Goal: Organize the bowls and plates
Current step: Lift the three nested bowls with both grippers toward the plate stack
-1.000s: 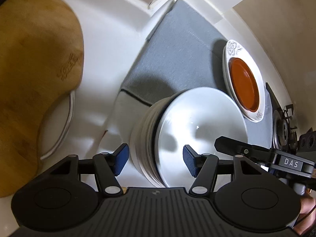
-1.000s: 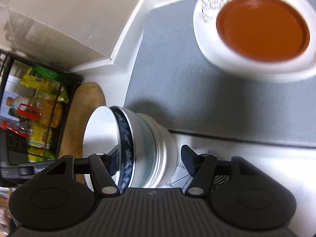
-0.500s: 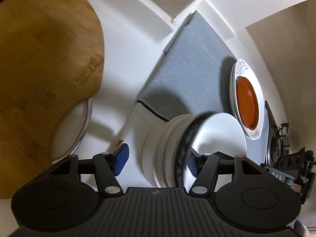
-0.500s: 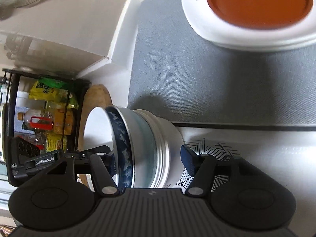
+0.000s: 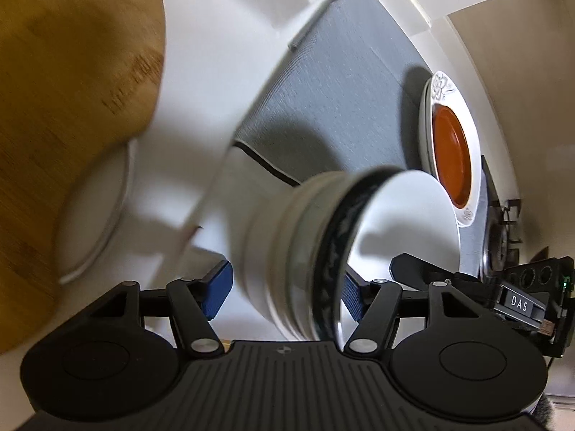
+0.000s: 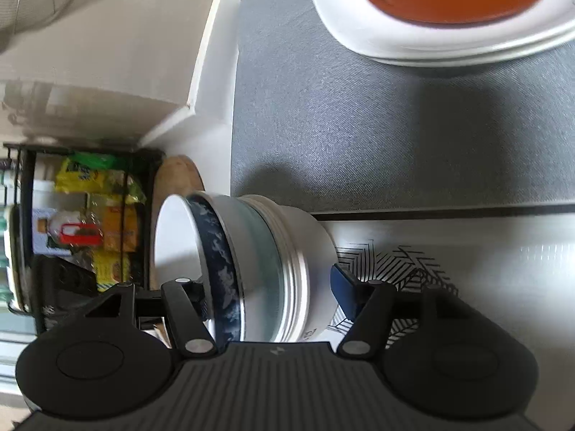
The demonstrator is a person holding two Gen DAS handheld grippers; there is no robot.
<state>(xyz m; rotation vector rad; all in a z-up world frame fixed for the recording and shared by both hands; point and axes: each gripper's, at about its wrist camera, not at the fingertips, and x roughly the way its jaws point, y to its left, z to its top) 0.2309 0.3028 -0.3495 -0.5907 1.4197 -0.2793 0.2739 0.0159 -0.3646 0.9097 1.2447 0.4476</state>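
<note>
A stack of nested bowls (image 5: 284, 251), the top one with a dark blue patterned rim, hangs tilted just above the counter. My right gripper (image 6: 271, 291) is shut on the bowl stack (image 6: 262, 262). One of its fingers is inside the top bowl and its blue pad touches the base, and its jaws are opening slightly. That gripper's finger (image 5: 413, 265) shows inside the bowl in the left wrist view. My left gripper (image 5: 285, 296) is open around the stack. Its right finger reaches inside the bowl, and a gap separates its left pad (image 5: 219, 292) from the base. White plates topped by an orange plate (image 5: 451, 151) rest on the grey mat (image 5: 341, 82).
A wooden cutting board (image 5: 72, 107) lies at the left, partly over a white round dish (image 5: 93, 237). A stove burner (image 5: 499, 248) sits beyond the plates (image 6: 395, 46). A black rack of food packets (image 6: 97, 215) stands at the left, and a patterned white mat (image 6: 395, 262) lies under the stack.
In the left wrist view the stack has turned from showing its inside to nearly side-on, away from the left pad. The right gripper has sunk a little with the stack.
</note>
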